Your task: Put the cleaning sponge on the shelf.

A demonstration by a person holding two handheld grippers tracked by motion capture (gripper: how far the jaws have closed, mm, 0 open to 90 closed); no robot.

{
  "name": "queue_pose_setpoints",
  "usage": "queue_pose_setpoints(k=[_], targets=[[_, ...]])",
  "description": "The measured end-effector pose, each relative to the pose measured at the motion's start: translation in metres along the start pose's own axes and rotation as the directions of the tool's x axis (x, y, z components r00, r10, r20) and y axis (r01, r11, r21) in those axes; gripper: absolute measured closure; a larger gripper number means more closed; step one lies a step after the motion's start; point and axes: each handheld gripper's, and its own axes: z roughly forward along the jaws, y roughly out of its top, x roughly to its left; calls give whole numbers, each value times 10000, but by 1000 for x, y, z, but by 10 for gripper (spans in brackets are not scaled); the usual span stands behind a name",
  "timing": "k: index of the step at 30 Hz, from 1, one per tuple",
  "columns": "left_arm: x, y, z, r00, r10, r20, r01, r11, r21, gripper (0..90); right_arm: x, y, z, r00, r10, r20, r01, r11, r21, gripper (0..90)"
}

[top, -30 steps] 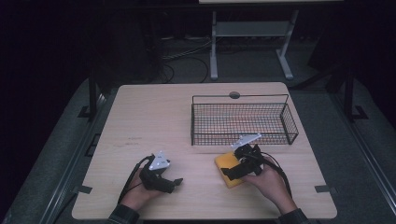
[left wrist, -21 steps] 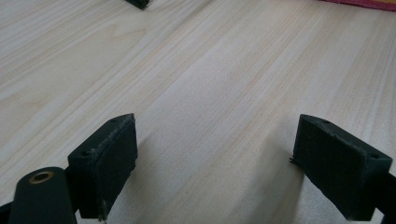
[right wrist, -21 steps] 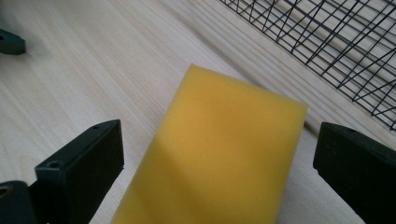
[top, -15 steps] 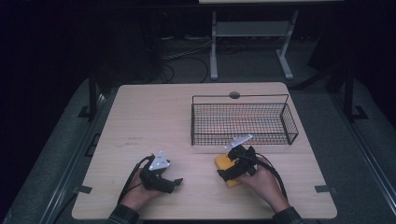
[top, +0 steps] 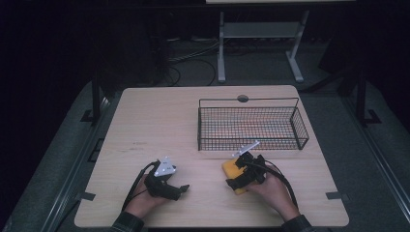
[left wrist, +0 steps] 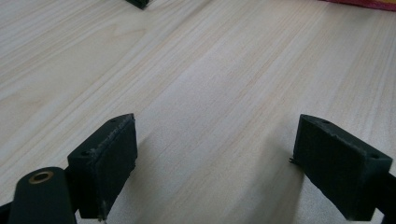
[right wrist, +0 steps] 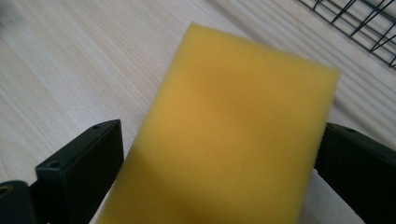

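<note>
Sponge (top: 232, 170) on table (top: 154, 121), just before basket (top: 251, 123), right of left tool (top: 181, 189)

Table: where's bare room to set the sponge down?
Bare wood: the table's left half beyond the left gripper, and the wire basket's floor. Crowded: front right, where the right gripper closes on the yellow sponge.

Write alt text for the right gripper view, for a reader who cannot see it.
A yellow rectangular foam sponge sits between the right gripper's two black jaws, which have just been closing on it and now meet its sides. Beneath lies a pale wooden table, and a corner of a black wire basket shows at the upper right.
</note>
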Motion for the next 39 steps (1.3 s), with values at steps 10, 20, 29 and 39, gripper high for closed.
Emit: queue_pose_setpoints(k=[10, 20, 29, 39], targets=[[0, 0, 0, 10000, -7, 0, 7, 10000, -1, 129, -1, -1, -1, 9999, 13, -125, -12, 10000, 79, 103], [0, 0, 0, 10000, -23, -1, 23, 10000, -14, 129, -1, -1, -3, 9999, -9, -122, 11, 9999, 149, 140], [0, 0, 0, 10000, -48, -10, 48, 10000, -52, 129, -1, -1, -5, 9999, -13, -153, 17, 9996, 270, 157], [0, 0, 0, 10000, 58, -7, -58, 10000, 18, 129, -4, 1, -13, 9997, -32, -261, 39, 9997, 240, 157]])
